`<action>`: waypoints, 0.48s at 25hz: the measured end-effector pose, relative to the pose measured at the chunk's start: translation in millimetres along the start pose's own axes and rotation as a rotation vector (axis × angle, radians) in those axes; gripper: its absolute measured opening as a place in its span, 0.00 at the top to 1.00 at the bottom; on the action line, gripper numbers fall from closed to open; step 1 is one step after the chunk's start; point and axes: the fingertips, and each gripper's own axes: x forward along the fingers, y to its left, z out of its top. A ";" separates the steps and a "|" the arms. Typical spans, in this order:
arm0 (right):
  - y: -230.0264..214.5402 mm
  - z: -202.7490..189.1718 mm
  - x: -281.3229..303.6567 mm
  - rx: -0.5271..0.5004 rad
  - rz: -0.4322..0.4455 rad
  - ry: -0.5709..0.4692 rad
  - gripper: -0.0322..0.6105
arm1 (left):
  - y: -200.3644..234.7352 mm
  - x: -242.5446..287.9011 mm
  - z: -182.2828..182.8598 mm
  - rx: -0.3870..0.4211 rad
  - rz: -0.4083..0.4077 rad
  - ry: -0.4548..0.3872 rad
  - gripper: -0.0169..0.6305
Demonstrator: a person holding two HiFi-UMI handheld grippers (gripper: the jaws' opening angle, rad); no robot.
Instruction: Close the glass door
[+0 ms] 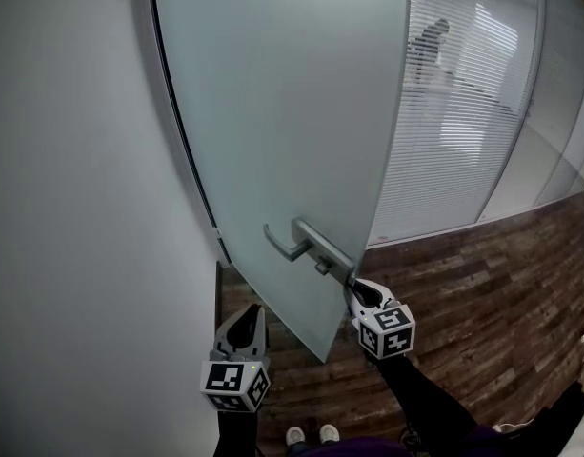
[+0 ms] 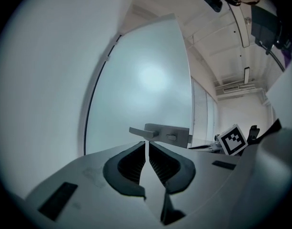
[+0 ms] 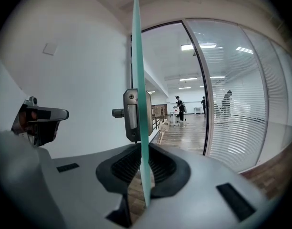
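**Glass door** (image 1: 282,112): one frosted leaf standing ajar. Its hinged edge lies against the white wall (image 1: 72,208) at the head view's left. Its free edge is swung out over the wood floor (image 1: 482,284).

**Handle** (image 1: 306,243): a grey lever on a plate, set near the door's free edge, low on the leaf.

**Right gripper** (image 3: 142,151): clamped on the door's free edge, just below the handle plate. The pane's green edge stands upright between the ribbed pads, and both pads press on it.

**Left gripper** (image 2: 147,144): jaws together with nothing between them. It is held level, facing the door's face and apart from it, below and left of the handle.

**Glass partition** (image 1: 463,112): fitted with horizontal blinds and standing beyond the door's free edge. A person (image 1: 430,46) shows dimly behind it.

**Shoes** (image 1: 311,434): a white pair on the floor at the head view's bottom edge.
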 end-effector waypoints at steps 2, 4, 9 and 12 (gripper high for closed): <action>-2.7 -3.7 4.7 0.004 -0.017 -0.003 0.89 | 1.2 16.6 -0.4 0.070 -0.014 0.017 0.94; -1.7 -8.0 5.8 0.013 -0.049 -0.014 0.89 | 5.9 31.4 -3.0 0.162 -0.023 0.051 0.86; -9.9 -15.0 -33.5 0.085 -0.114 -0.029 0.89 | -9.6 76.6 16.6 0.464 -0.062 0.124 0.82; 10.1 -51.4 -46.1 0.128 -0.140 -0.006 0.89 | 3.6 97.4 1.5 0.644 -0.098 0.152 0.82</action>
